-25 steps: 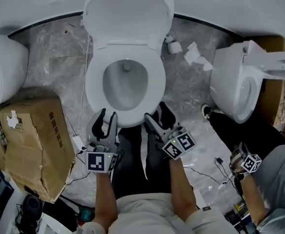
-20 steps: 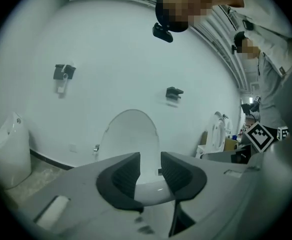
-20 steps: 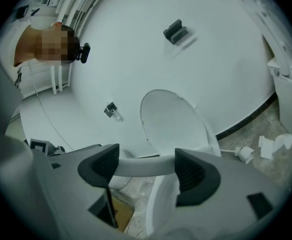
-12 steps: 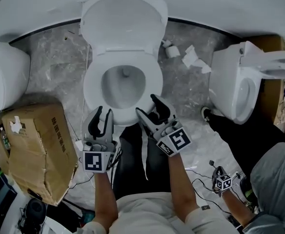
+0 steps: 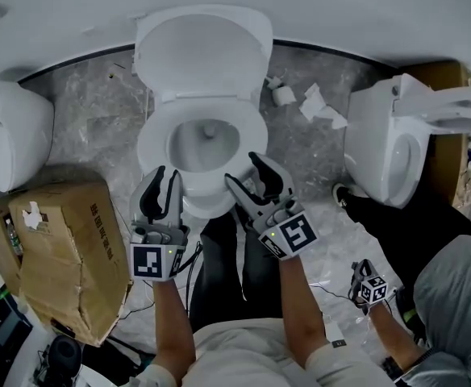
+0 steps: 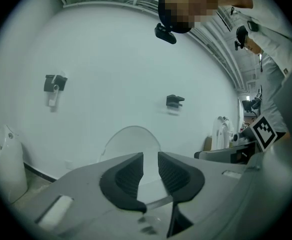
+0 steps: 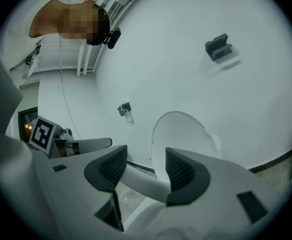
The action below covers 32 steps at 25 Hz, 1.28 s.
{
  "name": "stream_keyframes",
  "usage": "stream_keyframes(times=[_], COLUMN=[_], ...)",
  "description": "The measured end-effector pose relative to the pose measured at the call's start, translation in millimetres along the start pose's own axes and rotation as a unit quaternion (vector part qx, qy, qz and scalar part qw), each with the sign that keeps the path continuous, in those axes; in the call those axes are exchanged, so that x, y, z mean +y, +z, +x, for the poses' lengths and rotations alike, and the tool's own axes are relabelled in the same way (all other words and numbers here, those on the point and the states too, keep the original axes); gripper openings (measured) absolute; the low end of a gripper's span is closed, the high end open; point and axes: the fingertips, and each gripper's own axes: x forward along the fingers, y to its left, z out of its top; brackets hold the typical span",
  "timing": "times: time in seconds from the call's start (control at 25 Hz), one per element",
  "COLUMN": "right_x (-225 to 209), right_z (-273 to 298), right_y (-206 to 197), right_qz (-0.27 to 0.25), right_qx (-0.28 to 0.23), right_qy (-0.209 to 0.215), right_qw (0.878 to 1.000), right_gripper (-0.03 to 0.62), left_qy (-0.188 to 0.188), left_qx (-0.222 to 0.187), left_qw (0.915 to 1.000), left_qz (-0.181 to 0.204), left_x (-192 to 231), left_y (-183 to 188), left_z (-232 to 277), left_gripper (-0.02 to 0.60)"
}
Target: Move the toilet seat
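Note:
The white toilet stands at the middle of the head view with its lid (image 5: 202,51) raised against the wall. The toilet seat (image 5: 156,135) rings the bowl. My left gripper (image 5: 164,176) sits at the seat's front left rim. Its jaws have just been closing, and a thin edge of the seat (image 6: 158,203) lies between the pads of the left gripper (image 6: 150,159). My right gripper (image 5: 242,170) is at the front right rim. Its jaws have also just been closing, and the right gripper (image 7: 145,156) is shut on the seat rim (image 7: 138,180).
A torn cardboard box (image 5: 66,248) stands at the left, with a white fixture (image 5: 14,135) behind it. A second toilet (image 5: 389,147) is at the right. Paper scraps (image 5: 312,103) lie on the marble floor. Another person crouches at lower right holding a marker cube (image 5: 370,289). Cables trail near my legs.
Both grippers have moved forward and up onto the seat's front rim. The right one has rolled and its jaws have narrowed around the rim. The other person's marker cube has shifted left.

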Motion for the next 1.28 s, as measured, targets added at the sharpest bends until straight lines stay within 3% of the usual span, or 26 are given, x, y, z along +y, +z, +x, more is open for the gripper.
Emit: stream_keyframes(times=[0.28, 0.4, 0.84, 1.28], right_x=[2.5, 6.6, -3.4, -27.5], right_z=[11.0, 17.3, 45.2, 73.3], right_y=[24.9, 33.6, 55.5, 79.5], right_qz=[-0.021, -0.036, -0.042, -0.051], right_qx=[-0.018, -0.023, -0.047, -0.076], right_qy=[0.008, 0.022, 0.033, 0.017], right_qw=[1.000, 0.999, 0.997, 0.996], right_gripper=[0.196, 0.230, 0.199, 0.198], left_qy=[-0.011, -0.014, -0.024, -0.036], left_qx=[-0.029, -0.040, -0.046, -0.055], left_qw=[0.9995, 0.9990, 0.9983, 0.9972], left_qz=[0.011, 0.016, 0.026, 0.036], left_x=[6.7, 9.7, 22.0, 30.8], left_y=[26.0, 35.5, 58.8, 76.7], left_z=[21.0, 31.8, 64.7, 95.1], left_gripper=[0.089, 0.089, 0.091, 0.088])
